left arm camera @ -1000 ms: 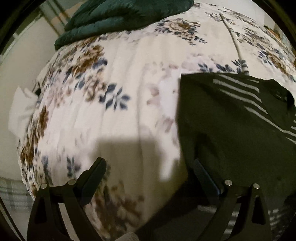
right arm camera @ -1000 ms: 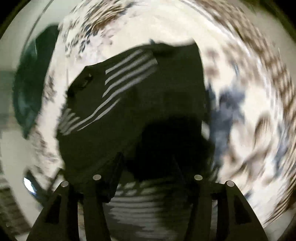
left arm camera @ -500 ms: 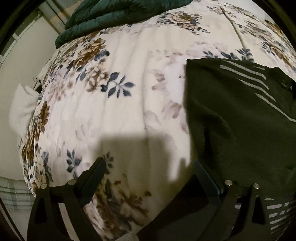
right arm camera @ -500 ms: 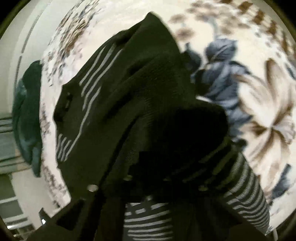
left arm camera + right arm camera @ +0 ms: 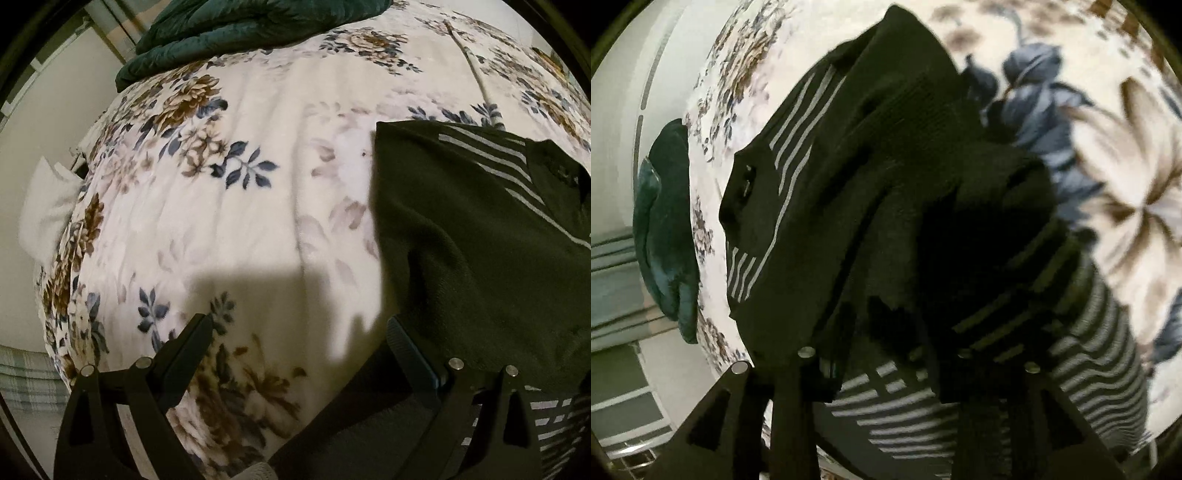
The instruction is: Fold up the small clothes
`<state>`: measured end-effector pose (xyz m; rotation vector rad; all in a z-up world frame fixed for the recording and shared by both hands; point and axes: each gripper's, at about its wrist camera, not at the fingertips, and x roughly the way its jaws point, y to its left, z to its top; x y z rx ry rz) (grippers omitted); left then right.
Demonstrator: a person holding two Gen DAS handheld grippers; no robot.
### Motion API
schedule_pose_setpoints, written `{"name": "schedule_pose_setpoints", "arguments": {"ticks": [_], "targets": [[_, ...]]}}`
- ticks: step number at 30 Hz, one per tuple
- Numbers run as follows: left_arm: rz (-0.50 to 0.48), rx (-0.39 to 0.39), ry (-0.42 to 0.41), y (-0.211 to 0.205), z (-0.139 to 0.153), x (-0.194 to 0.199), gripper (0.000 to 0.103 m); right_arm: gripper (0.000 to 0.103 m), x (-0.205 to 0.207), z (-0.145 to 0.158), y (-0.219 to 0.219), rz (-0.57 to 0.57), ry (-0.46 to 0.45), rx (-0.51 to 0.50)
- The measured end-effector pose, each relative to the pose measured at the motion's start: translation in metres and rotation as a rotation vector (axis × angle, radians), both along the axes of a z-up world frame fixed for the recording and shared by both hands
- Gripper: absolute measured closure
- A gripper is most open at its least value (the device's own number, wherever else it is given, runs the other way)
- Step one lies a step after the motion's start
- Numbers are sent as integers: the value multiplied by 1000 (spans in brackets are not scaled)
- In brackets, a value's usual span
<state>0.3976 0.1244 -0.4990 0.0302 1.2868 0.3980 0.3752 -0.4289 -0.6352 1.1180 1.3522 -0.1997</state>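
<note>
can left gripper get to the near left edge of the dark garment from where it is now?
Probably yes. The left gripper is open over bare floral blanket, and the dark garment edge lies just beside its right finger, with nothing between.

Black white-striped garment [image 5: 472, 258], cream floral blanket [image 5: 258, 166], dark-green quilt [image 5: 229, 29].

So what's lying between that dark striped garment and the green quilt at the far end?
In the left wrist view, only floral blanket lies between the dark garment and the green quilt; nothing rests there.
</note>
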Motion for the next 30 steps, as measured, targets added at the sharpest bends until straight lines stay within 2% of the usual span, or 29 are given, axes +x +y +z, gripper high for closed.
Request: {"name": "schedule_pose_setpoints", "arguments": {"ticks": [2,5,6,7,14,19,21,22,26,28,30], "targets": [[-6,10,2,-1,-1,-1,5,63,7,-13,4,-13,40,-5],[-9,18,6,-1,-2,-1,5,64,13,-27,8,-44,40,6],[-8,18,8,-1,-2,-1,5,71,14,-27,8,-51,29,-7],[-8,17,9,-1,-3,-2,5,94,14,-23,9,-60,16,-35],[-8,12,4,-2,-2,0,5,96,3,27,14,9,-36,-208],[-11,10,7,-4,-5,5,5,95,-8,6,0,41,69,-204],[-24,18,-1,-6,-2,5,5,88,-5,3,-2,86,94,-179],[-29,22,-6,-6,-1,5,5,80,-4,7,-3,103,97,-192],[-39,19,-9,-6,0,7,5,54,-1,50,-9,171,12,-364],[-39,14,-7,-7,-1,10,5,45,9,63,-14,201,-27,-447],[-43,15,-15,-8,0,14,5,45,26,66,-21,217,-38,-496]]}}
